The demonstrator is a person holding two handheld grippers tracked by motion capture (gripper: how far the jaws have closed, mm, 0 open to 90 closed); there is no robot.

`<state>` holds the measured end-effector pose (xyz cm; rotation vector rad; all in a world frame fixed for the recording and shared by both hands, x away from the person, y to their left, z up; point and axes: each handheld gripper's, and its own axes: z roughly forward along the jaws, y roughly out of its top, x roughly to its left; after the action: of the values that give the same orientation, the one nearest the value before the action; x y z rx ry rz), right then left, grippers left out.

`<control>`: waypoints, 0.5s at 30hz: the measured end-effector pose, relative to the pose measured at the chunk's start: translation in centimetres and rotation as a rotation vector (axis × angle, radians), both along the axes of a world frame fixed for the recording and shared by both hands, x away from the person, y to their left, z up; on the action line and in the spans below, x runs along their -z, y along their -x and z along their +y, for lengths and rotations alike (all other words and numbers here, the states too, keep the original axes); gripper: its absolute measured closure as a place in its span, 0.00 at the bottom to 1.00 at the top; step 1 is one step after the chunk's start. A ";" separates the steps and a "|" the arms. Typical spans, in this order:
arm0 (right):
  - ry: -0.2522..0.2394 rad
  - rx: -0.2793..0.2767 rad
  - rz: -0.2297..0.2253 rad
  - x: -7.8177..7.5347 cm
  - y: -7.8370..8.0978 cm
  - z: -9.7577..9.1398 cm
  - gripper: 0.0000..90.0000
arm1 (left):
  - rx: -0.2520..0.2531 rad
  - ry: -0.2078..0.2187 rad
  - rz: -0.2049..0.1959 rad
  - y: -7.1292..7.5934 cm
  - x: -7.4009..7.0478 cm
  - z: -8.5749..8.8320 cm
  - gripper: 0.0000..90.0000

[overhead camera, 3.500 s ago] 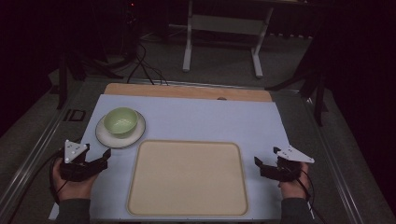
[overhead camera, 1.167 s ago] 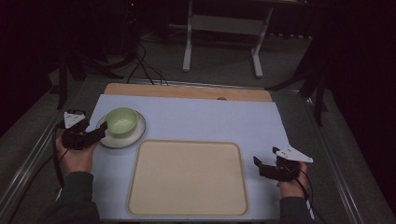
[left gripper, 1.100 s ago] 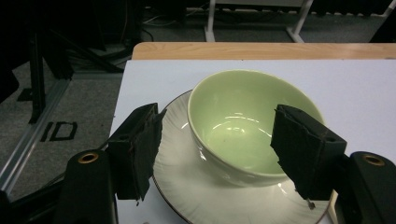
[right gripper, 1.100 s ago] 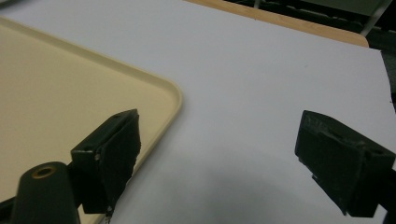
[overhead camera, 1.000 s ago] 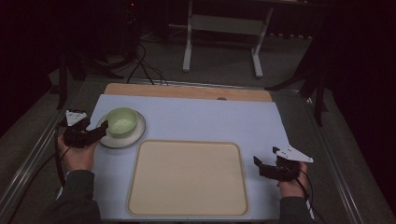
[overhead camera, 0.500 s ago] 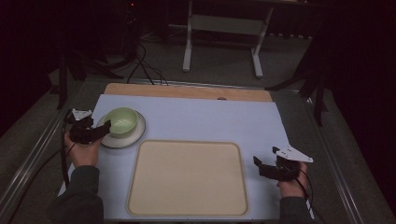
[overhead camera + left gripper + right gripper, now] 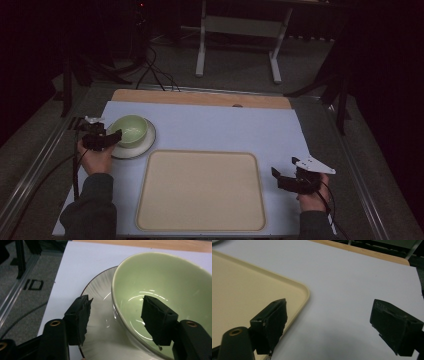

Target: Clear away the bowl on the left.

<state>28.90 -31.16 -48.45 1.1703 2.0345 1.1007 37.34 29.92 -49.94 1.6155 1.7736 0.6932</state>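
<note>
— Where is the left gripper [image 7: 111, 137]?

— At the bowl [image 7: 129, 130], on the left of the table [image 7: 225, 125]. The person's left hand [image 7: 95, 159] holds it just beside the plate [image 7: 137, 149]. In the left gripper view its jaws stand apart and straddle the bowl's near wall — one jaw inside the bowl [image 7: 162, 292], the other outside it, over the plate [image 7: 100, 302]. They are spread, not closed on the rim; whether either pad touches the wall I cannot tell.

— And the bowl itself?

— Pale green, upright, sitting on the white ribbed plate, which has a dark rim. Both rest on the light blue mat [image 7: 215, 127], just beyond the far left corner of the tray [image 7: 200, 190].

— The tray?

— Cream, with rounded corners, flat on the mat near the person's edge, between the two hands. A strip of bare wood [image 7: 200, 98] runs along the table's far side.

— What about the right gripper [image 7: 281, 179]?

— Well apart from the bowl, at the right of the tray, held in the right hand [image 7: 311, 197]. In the right gripper view its jaws are wide open with nothing between them — just the mat [image 7: 352, 285] below, and the tray's corner [image 7: 249, 290] lies by one jaw. A grey plate [image 7: 314, 164] sits on top of it.
</note>
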 end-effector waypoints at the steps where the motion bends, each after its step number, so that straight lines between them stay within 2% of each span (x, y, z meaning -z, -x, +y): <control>1: -0.001 0.000 0.001 0.0 0.0 0.0 0.15 | -0.003 0.006 0.006 -0.1 0.1 0.0 0.48; 4: -0.001 0.000 0.001 0.0 0.0 0.0 0.15 | -0.009 0.008 0.034 -0.3 0.4 0.0 0.52; 6: -0.002 -0.002 0.000 0.0 0.0 0.0 0.15 | -0.013 0.027 0.040 -0.4 0.5 0.0 0.54; 8: -0.002 -0.002 0.000 0.0 0.0 0.0 0.15 | -0.013 0.027 0.040 -0.4 0.5 0.0 0.56; 15: 0.001 -0.005 0.001 0.0 0.0 0.1 0.15 | -0.028 0.107 0.085 -1.1 1.0 -0.1 0.65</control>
<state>28.91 -31.09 -48.42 1.1663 2.0394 1.1019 38.41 29.84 -50.97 1.5718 1.8648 0.5400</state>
